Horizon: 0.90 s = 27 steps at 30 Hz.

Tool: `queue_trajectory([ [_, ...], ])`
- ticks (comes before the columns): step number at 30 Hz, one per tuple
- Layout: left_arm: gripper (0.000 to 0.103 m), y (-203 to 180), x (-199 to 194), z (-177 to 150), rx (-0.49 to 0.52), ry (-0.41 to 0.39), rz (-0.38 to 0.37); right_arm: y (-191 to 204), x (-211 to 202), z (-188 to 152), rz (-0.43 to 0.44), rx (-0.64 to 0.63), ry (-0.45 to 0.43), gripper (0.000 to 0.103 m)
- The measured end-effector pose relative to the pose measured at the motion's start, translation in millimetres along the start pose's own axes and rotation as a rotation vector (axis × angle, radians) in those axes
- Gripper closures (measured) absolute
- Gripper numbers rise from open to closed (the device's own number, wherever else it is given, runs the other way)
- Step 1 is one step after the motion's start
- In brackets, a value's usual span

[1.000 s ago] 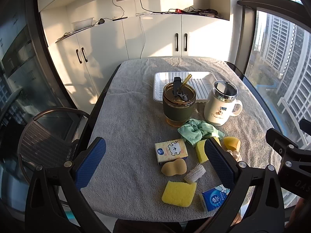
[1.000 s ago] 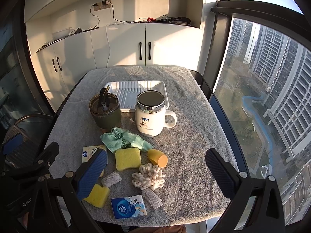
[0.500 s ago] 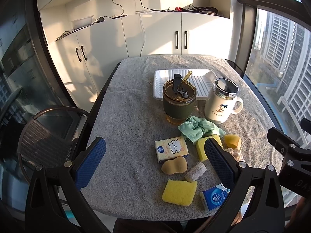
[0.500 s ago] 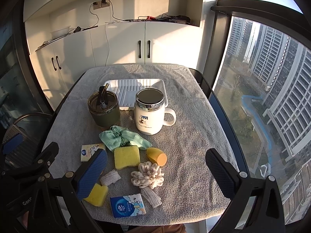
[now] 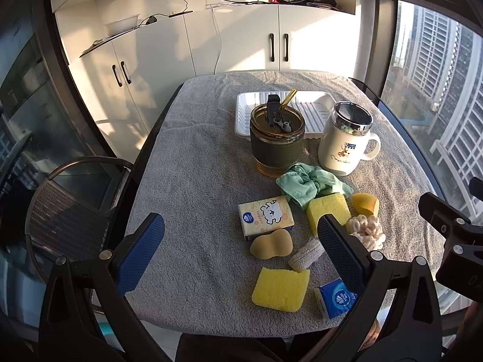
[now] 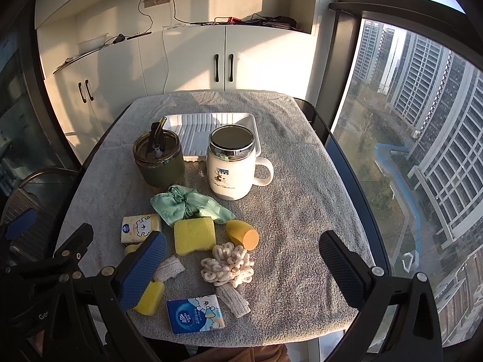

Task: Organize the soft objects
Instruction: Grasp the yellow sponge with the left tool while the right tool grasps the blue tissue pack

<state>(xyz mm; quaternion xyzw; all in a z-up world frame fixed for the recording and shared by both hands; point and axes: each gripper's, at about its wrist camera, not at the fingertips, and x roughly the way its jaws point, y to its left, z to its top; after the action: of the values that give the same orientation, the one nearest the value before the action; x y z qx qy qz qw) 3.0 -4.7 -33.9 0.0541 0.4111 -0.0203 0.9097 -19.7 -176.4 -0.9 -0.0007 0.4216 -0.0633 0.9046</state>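
Soft items lie scattered on the near half of a grey towel-covered table (image 5: 196, 181): a green scrunchie (image 5: 311, 182), two yellow sponges (image 5: 280, 288) (image 6: 194, 235), a tan peanut-shaped sponge (image 5: 271, 244), an orange makeup sponge (image 6: 243, 236), a cream knitted scrunchie (image 6: 228, 264), two small white rolls (image 6: 234, 297), and two tissue packs (image 5: 265, 215) (image 6: 194, 313). A white tray (image 6: 208, 134) sits at the back. My left gripper (image 5: 241, 253) hovers open above the near edge. My right gripper (image 6: 241, 268) is open too, over the cream scrunchie.
A green glass tumbler with a straw (image 5: 276, 141) and a white lidded mug (image 5: 344, 140) stand in front of the tray. A dark chair (image 5: 69, 211) is at the table's left. A window (image 6: 422, 150) runs along the right; white cabinets (image 6: 211, 60) stand behind.
Both grippers have drifted slightly, so the table appears a little lower and nearer in both views. Nothing on the table has moved, and both grippers stay open.
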Motion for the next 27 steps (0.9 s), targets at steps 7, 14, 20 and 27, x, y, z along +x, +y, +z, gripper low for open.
queue_trajectory([
  [7,0.000,-1.7,26.8,-26.0,0.035,0.089,0.004,-1.6,20.2,-21.8,0.012,-0.025,0.060,0.000],
  [14,0.000,-15.6,60.9,-60.1,0.098,0.213,-0.049,-7.2,45.1,-52.7,0.061,-0.051,0.124,0.000],
  [20,0.000,-26.8,81.8,-80.0,0.113,0.295,-0.111,9.4,44.9,-88.5,0.143,-0.193,0.108,0.000],
  [27,0.000,-27.0,109.2,-93.0,0.060,0.359,-0.161,22.7,34.3,-112.5,0.182,-0.308,0.043,0.000],
])
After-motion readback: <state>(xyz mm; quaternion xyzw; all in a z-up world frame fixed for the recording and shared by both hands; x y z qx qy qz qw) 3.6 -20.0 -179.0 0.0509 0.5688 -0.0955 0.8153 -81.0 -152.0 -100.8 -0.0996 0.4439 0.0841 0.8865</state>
